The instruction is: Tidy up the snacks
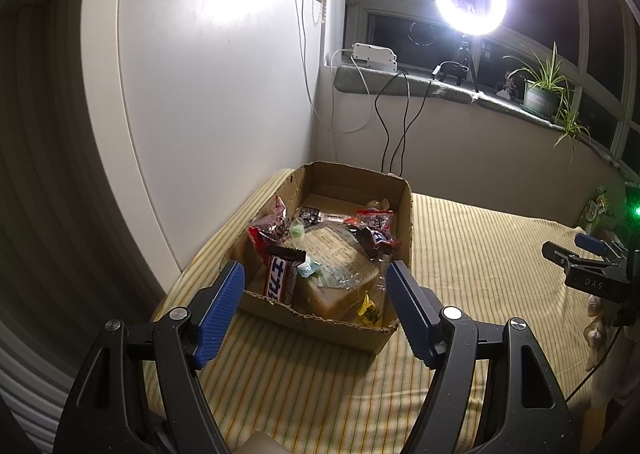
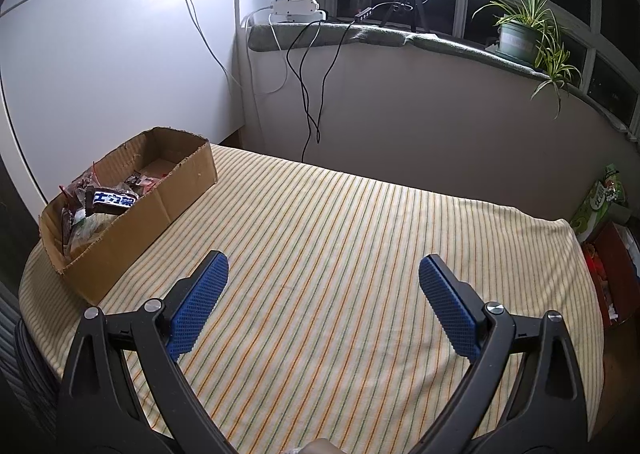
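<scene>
Snacks (image 1: pixel 320 254): heaped in a cardboard box (image 1: pixel 402 213) on the striped surface (image 1: pixel 480 254), directly ahead of the left tool (image 1: pixel 314 280), box's long axis running away from it. Left tool nearer, released, empty. Right tool (image 2: pixel 323 272): box far to its left, released, empty. Left view shows the wrappers inside; right view shows mostly the box's outer wall.
</scene>
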`<state>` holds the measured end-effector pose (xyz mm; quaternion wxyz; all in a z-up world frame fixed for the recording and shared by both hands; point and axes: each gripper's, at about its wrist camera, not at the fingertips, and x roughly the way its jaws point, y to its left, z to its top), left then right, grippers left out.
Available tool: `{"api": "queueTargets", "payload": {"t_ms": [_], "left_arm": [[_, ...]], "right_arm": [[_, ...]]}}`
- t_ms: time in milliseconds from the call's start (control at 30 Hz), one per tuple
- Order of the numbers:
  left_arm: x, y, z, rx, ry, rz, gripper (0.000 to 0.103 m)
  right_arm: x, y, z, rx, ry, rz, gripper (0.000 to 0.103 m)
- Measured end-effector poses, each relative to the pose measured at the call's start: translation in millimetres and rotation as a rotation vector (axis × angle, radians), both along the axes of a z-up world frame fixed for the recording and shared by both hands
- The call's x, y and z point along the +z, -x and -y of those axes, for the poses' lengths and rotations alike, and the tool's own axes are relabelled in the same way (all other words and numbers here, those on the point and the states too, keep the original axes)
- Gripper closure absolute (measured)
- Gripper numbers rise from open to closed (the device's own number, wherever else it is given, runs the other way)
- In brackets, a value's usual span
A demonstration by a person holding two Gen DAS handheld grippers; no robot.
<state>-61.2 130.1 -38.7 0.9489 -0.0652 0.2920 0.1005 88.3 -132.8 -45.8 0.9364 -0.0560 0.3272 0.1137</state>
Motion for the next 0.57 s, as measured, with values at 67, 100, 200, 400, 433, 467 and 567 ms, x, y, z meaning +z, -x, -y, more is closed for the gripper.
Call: {"api": "queueTargets", "payload": {"t_ms": [67,100,200,400,433,467,567], "left_arm": [[-0.1,-0.1,0.3,0.001,-0.001,0.000,0.030],[-0.1,-0.3,0.2,0.000,0.000,0.000,0.030],[-0.4,-0.7,0.5,0.002,-0.002,0.000,0.030],[-0.5,-0.5,0.6,0.004,-0.005,-0.002,0.030],[-0.4,-0.6,0.7,0.004,-0.006,-0.002,0.030],[-0.6,-0.7,0.7,0.005,-0.004,-0.003,0.030],[-1.0,-0.9,0.4,0.013,-0.004,-0.005,0.030]], "right_arm": [[0.1,0.0,0.1,-0.001,0.000,0.000,0.005],[-0.1,0.0,0.3,-0.001,-0.001,0.000,0.005],[-1.6,-0.4,1.2,-0.001,-0.002,-0.002,0.005],[-4.9,-1.6,2.0,-0.003,-0.004,-0.010,0.005],[-5.0,-1.5,1.8,-0.003,-0.004,-0.010,0.005],[-5.0,-1.4,1.7,-0.003,-0.003,-0.011,0.005],[-5.4,-1.2,0.3,-0.005,-0.003,-0.012,0.005]]}}
